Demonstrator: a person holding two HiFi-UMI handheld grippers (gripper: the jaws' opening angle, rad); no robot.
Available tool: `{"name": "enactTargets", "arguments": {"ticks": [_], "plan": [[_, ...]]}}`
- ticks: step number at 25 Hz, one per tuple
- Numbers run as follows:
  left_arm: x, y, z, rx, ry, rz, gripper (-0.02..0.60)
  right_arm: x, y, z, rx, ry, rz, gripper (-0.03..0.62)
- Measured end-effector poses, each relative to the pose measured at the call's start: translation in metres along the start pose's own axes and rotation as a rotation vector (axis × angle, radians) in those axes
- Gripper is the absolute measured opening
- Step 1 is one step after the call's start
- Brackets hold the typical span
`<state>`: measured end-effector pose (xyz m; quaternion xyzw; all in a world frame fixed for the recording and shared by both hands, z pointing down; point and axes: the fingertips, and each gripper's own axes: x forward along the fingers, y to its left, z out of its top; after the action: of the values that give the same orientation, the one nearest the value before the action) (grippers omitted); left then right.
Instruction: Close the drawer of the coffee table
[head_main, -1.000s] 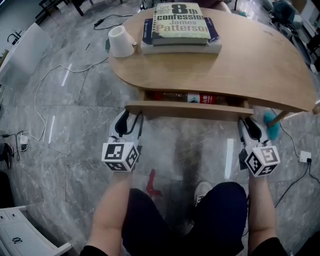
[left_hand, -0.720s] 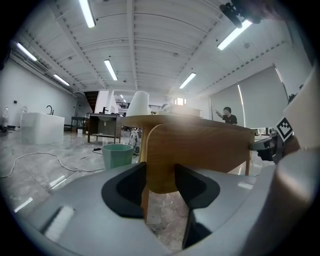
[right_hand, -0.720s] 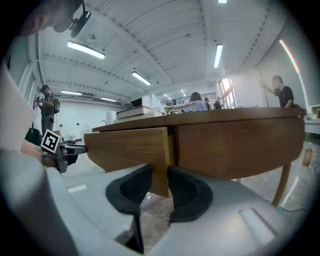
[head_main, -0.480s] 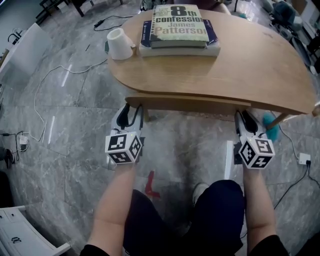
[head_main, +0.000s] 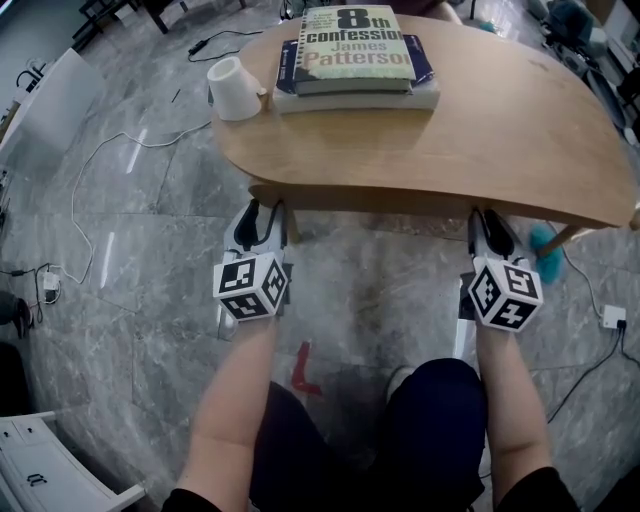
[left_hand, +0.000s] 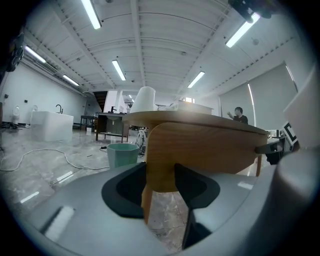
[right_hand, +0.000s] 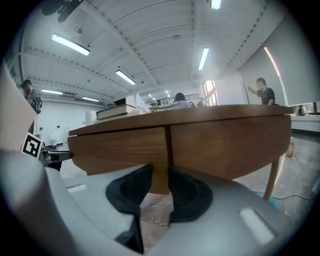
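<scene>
Jaws: left gripper (head_main: 262, 218), right gripper (head_main: 490, 222) clamp drawer (left_hand: 200, 147) | front flush under tabletop (head_main: 500, 130)

Book (head_main: 355, 45) cover, top of stack on desk (head_main: 500, 140): large "8th confession", under it "James Patterson". Small line above title too fine to read. Book lies across desk, beyond both claws, ahead of gap between left claw (head_main: 262, 222) and right claw (head_main: 490, 228), nearer left claw's side. Marker cubes (head_main: 250, 287) on claws: black-and-white square code patterns. Book in right claw view: print unreadable.
</scene>
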<state>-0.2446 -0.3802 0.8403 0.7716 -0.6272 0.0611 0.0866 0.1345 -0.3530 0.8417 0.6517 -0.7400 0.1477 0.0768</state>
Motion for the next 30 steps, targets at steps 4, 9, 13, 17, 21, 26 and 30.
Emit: {"name": "enactTargets", "arguments": {"ticks": [4, 9, 13, 17, 21, 26, 30], "plan": [[0.004, -0.001, 0.0, -0.02, 0.0, 0.026, 0.189, 0.002, -0.002, 0.002, -0.008, 0.004, -0.023, 0.107], [0.012, 0.0, 0.002, -0.033, 0.001, 0.049, 0.189, 0.009, -0.004, 0.005, -0.004, -0.017, -0.067, 0.107], [0.018, 0.0, 0.002, -0.03, -0.001, 0.051, 0.189, 0.014, -0.005, 0.006, -0.012, -0.034, -0.11, 0.106], [0.021, 0.001, 0.003, -0.028, -0.009, 0.049, 0.189, 0.015, -0.005, 0.006, -0.009, -0.047, -0.138, 0.104], [0.022, 0.003, 0.003, -0.03, -0.028, 0.057, 0.189, 0.017, -0.003, 0.006, -0.009, -0.053, -0.137, 0.104], [0.022, 0.002, 0.002, -0.025, -0.024, 0.052, 0.189, 0.017, -0.004, 0.005, -0.013, -0.048, -0.134, 0.104], [0.015, 0.006, 0.003, -0.012, -0.007, 0.065, 0.134, 0.013, -0.004, 0.004, -0.019, -0.019, -0.117, 0.104]]}}
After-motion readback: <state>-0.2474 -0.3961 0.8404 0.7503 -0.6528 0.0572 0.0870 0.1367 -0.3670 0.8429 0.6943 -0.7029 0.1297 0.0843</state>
